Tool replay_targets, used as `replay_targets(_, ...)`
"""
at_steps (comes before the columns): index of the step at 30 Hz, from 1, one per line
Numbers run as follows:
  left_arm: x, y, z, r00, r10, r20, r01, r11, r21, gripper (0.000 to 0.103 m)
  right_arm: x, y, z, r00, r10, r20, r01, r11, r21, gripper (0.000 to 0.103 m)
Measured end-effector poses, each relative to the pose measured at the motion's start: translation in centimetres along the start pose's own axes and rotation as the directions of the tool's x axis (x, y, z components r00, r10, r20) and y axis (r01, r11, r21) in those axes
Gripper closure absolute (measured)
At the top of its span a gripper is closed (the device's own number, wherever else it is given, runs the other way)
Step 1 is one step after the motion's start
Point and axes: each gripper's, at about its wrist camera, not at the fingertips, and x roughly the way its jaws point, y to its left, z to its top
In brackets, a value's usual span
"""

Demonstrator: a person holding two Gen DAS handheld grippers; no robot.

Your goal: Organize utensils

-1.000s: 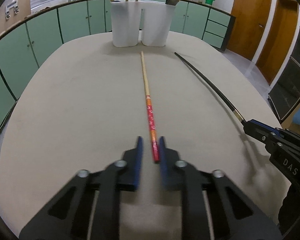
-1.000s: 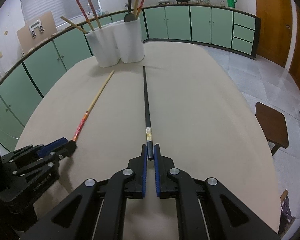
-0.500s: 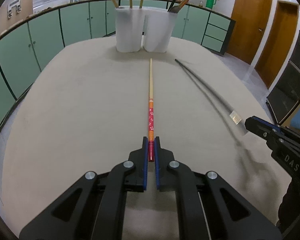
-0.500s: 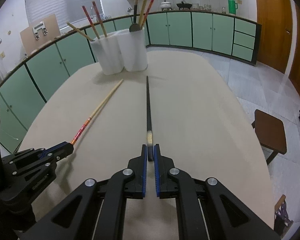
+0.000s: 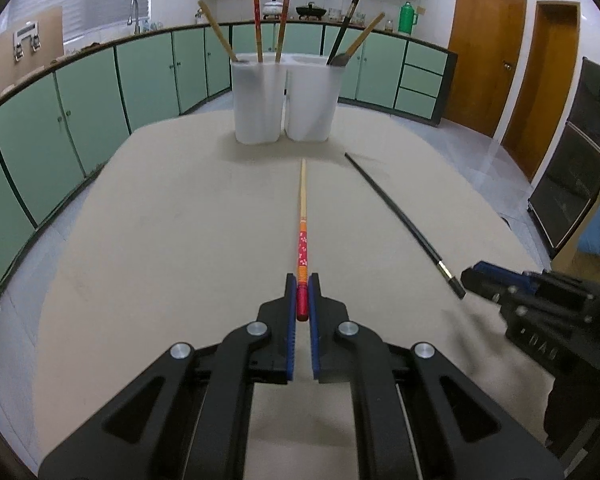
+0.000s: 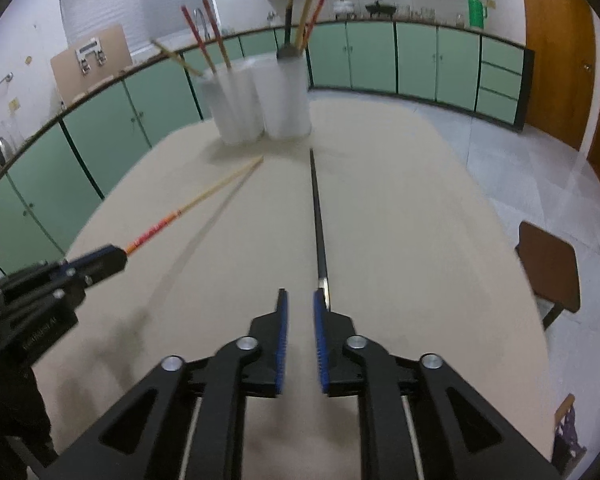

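My left gripper [image 5: 302, 288] is shut on the red end of a red and wooden chopstick [image 5: 302, 216] and holds it above the beige table [image 5: 160, 240], pointing at two white holders [image 5: 284, 100]. It also shows in the right wrist view [image 6: 196, 200]. My right gripper [image 6: 300, 300] is open. A black chopstick [image 6: 318, 216] runs forward past the outer side of its right finger, outside the jaws. In the left wrist view the black chopstick [image 5: 400, 216] lies free just ahead of the right gripper [image 5: 476, 276].
The two holders [image 6: 260, 100] stand side by side at the table's far end with several chopsticks and a dark utensil in them. Green cabinets line the walls. A brown stool [image 6: 548, 268] stands right of the table.
My left gripper closed on the red chopstick and lifted it. My right gripper, shut on the black chopstick before, has opened and the chopstick is now outside its jaws.
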Motion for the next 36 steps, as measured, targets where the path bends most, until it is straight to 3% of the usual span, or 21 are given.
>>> replay_targets(20, 1.4, 0.4, -0.8, 1.0, -0.004, -0.027, 0.003, 1.0, -0.018, 0.098, 1.3, -0.8, -0.9, 1.0, -0.006, -0.024, 0.005, 1.0, -0.024, 0.081)
replay_targets(23, 1.4, 0.3, -0.8, 1.0, -0.004, -0.026, 0.004, 1.0, -0.017, 0.098, 1.7, -0.6, -0.7, 0.999, -0.02, -0.028, 0.019, 0.999, -0.035, 0.087)
replay_targets(25, 1.4, 0.3, -0.8, 1.0, -0.005, -0.023, 0.004, 1.0, -0.015, 0.098, 2.0, -0.7, -0.5, 0.999, -0.02, -0.033, 0.019, 0.999, -0.03, 0.096)
replay_targets(36, -0.9, 0.4, 0.8, 0.999, -0.015, 0.038, 0.015, 1.0, -0.01, 0.098, -0.5, -0.7, 0.4, 1.0, 0.003, -0.002, -0.003, 1.0, -0.012, 0.097)
